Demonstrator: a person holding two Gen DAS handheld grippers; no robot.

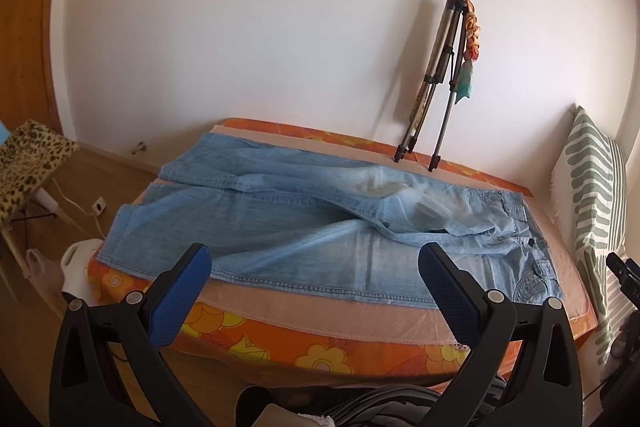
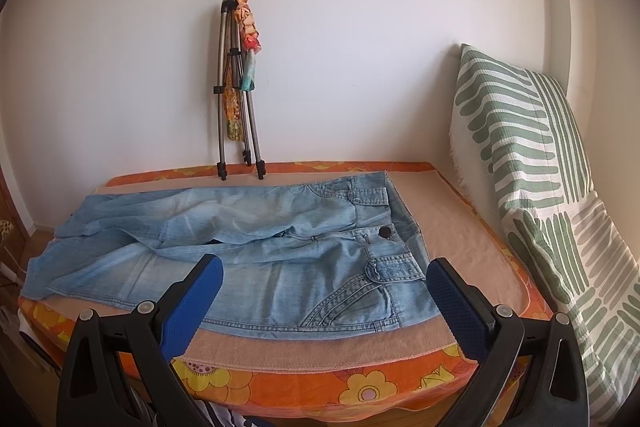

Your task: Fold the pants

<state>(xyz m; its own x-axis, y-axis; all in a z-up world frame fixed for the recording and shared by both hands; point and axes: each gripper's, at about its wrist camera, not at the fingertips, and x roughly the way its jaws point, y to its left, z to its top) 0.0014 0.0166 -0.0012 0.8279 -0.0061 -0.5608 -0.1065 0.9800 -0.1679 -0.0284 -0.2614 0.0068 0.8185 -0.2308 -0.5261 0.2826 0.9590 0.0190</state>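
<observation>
leopard stool (image 1: 30,163) left view only; pants (image 2: 240,247) flat.

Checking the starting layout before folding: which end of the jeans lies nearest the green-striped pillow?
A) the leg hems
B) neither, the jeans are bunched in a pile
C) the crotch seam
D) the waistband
D: the jeans lie spread flat, and the waistband with its dark button is at the end beside the pillow.

light blue denim pants (image 2: 248,239), orange yellow-flowered bedsheet (image 2: 320,387), green-and-white striped pillow (image 2: 520,131), leopard-print chair (image 1: 32,155)
</observation>
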